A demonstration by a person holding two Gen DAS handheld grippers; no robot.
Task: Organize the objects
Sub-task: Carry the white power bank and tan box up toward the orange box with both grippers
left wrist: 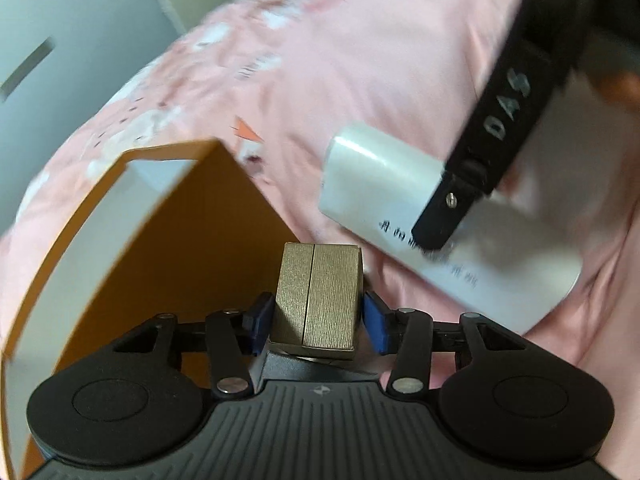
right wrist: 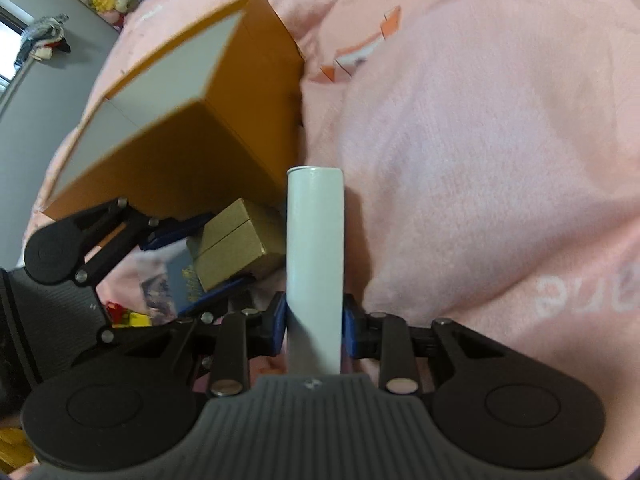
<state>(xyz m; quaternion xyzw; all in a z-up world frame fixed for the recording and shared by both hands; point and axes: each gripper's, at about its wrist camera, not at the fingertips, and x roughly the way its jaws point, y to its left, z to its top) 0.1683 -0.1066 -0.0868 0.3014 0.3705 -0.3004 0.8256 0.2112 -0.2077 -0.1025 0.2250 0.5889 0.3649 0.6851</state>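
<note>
The left gripper [left wrist: 318, 320] has a small gold box [left wrist: 316, 300] between its blue pads, which look just off it, beside the big orange box [right wrist: 224, 120] on the pink blanket [right wrist: 480, 160], while the right gripper [right wrist: 314, 324] squeezes a white tube [right wrist: 316, 248].

Bedding [right wrist: 480, 160] looked like soft pink fleece, fuzzy and matt. Big open box [right wrist: 224, 128] was orange card, matt outside, with a smooth pale grey lining. Small box [left wrist: 316, 300] was tan-gold card with a fine ribbed texture and a slight sheen. White tube [right wrist: 316, 256] looked like smooth plastic; its sheet wrap was glossy, catching highlights in the left view. Gripper [left wrist: 316, 314] frames were matt black plastic, ribbed on the body, with bright metal pins. Pads [left wrist: 374, 318] looked like blue rubber, matt.
</note>
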